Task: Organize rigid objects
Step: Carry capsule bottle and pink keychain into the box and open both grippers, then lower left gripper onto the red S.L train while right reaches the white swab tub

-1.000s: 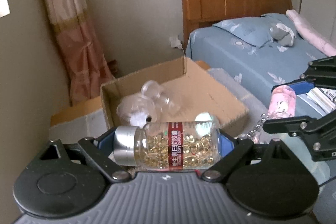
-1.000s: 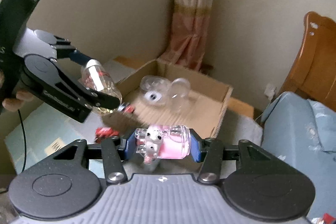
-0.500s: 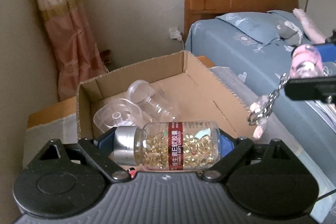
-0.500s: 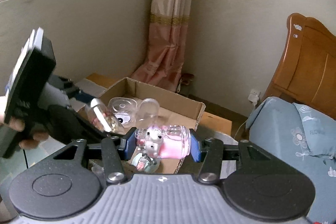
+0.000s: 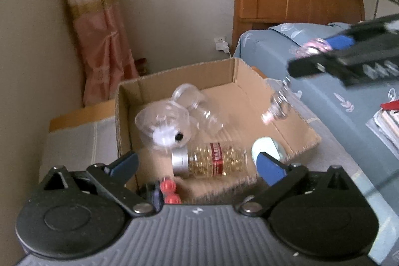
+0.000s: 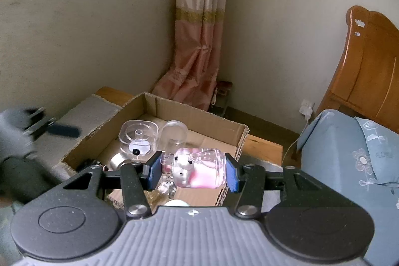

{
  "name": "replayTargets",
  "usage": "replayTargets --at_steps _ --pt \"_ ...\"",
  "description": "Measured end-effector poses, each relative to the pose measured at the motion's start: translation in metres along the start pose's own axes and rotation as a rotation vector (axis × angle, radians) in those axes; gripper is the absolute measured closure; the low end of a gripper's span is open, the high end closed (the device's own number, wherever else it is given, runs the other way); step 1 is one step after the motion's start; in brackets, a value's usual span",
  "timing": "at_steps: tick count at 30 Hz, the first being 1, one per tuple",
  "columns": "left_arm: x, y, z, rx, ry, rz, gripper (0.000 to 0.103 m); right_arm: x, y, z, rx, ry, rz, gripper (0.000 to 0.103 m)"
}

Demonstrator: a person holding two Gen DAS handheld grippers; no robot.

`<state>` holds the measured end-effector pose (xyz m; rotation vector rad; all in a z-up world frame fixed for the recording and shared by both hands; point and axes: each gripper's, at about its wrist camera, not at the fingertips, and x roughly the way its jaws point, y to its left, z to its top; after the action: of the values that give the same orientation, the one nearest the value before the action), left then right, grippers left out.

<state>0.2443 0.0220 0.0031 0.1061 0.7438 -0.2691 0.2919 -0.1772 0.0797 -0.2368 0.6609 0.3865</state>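
My left gripper [image 5: 197, 163] is open above the near end of the cardboard box [image 5: 174, 77]. The capsule bottle [image 5: 212, 161], clear with gold capsules, a red label and a silver cap, lies on its side in the box between the spread fingers, free of them. My right gripper [image 6: 193, 170] is shut on a clear bottle with pink filling and a white animal figure [image 6: 197, 167], held level over the box's near right corner [image 6: 234, 141]. The right gripper shows blurred in the left wrist view [image 5: 349, 59], with a chain charm [image 5: 276, 109] dangling under it.
The box also holds a clear square container [image 6: 138, 137] and a clear jar [image 6: 174, 133]. A red toy piece [image 5: 168, 191] lies at the box's near edge. A bed with blue sheets [image 5: 324, 91] stands right, a pink curtain [image 6: 197, 41] behind. Books [image 5: 389, 121] lie at far right.
My left gripper opened and let go of the capsule bottle, which now lies in the box. My right gripper rose and moved over the box with the pink bottle.
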Motion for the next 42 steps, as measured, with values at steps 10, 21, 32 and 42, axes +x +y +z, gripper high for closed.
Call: replayTargets --at_steps 10,21,32,42 --pt "-0.024 0.028 -0.031 -0.146 -0.041 0.133 0.002 0.054 -0.012 0.025 0.077 0.053 0.003 0.047" --pt "-0.027 0.042 -0.044 -0.149 -0.037 0.185 0.002 0.115 -0.022 0.04 0.117 0.145 -0.035 0.047" --pt "-0.034 0.042 -0.05 -0.148 -0.044 0.17 0.002 0.081 -0.017 0.035 0.12 0.08 -0.051 0.0" --pt "-0.045 0.033 -0.058 -0.12 -0.032 0.182 0.002 0.027 0.002 -0.007 0.129 0.071 -0.084 0.0"
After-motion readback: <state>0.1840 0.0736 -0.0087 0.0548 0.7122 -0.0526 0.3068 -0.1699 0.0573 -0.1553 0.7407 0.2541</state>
